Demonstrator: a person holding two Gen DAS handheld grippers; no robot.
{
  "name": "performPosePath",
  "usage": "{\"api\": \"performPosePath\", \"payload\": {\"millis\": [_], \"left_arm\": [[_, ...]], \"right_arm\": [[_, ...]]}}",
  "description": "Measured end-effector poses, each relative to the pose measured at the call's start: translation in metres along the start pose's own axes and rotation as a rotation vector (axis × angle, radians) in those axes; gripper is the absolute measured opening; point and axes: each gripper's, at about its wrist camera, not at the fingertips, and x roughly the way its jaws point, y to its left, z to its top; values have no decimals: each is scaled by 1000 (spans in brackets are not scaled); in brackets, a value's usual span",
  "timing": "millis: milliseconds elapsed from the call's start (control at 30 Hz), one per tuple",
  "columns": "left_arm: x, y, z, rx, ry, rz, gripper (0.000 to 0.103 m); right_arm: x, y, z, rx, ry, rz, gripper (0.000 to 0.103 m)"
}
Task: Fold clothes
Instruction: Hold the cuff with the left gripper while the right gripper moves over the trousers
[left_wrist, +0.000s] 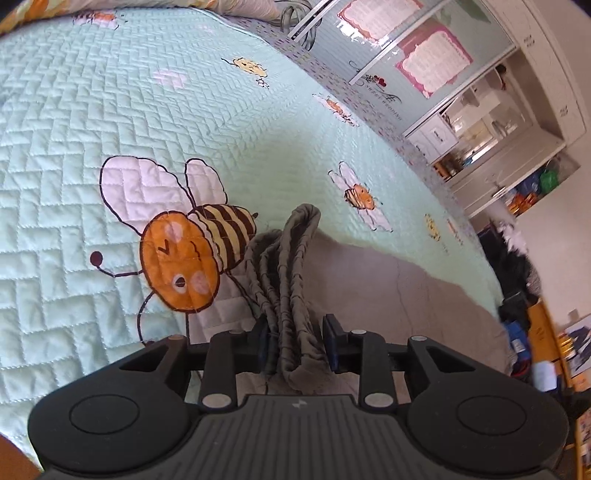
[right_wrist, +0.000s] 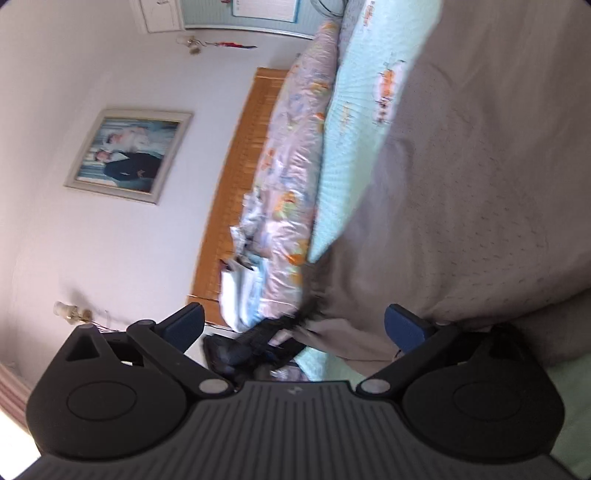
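A grey garment (left_wrist: 388, 291) lies spread on the mint bee-print quilt (left_wrist: 110, 129). Its gathered elastic waistband (left_wrist: 291, 266) is bunched in several folds and runs forward from between the blue pads (left_wrist: 331, 341) of my left gripper (left_wrist: 297, 343), which touch it on both sides. In the right wrist view the same grey garment (right_wrist: 480, 166) fills the right side. My right gripper (right_wrist: 293, 326) stands wide open with nothing gripped, and its right finger (right_wrist: 404, 328) sits beside the cloth's edge. A hand with a black gripper (right_wrist: 266, 341), blurred, shows beyond it at the garment's far end.
A rolled floral duvet (right_wrist: 291, 155) lies along the wooden headboard (right_wrist: 236, 173). A framed picture (right_wrist: 129, 155) hangs on the wall. Past the bed's far edge stand a mirrored wardrobe (left_wrist: 406, 48), shelves (left_wrist: 491, 136) and clutter on the floor (left_wrist: 524, 302).
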Motion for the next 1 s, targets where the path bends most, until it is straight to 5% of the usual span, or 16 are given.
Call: {"api": "performPosePath", "payload": {"millis": [167,367,500,567,633,900,1000], "left_arm": [[6,-16,-1,100,18,156,31],[19,-35,-4,231,42,294,27],[21,-34,-5,222,41,289,21],[19,-28,-4,187,36,267,20],[17,-26,-5,177,28,262,20],[25,-49,-16,320,25,361,20],[27,-55,-19,363,29,394,20]], "right_arm": [[16,3,-9,-112,70,-187,100],[20,48,-16,-269,67,-184,103],[34,53,-14,-260,88,-145,103],[50,34,-16,-141,141,-226,103],[49,25,-27,-151,154,-245,103],[44,29,-36,-165,172,-239,103],[47,58,-35,-279,128,-221,103]]}}
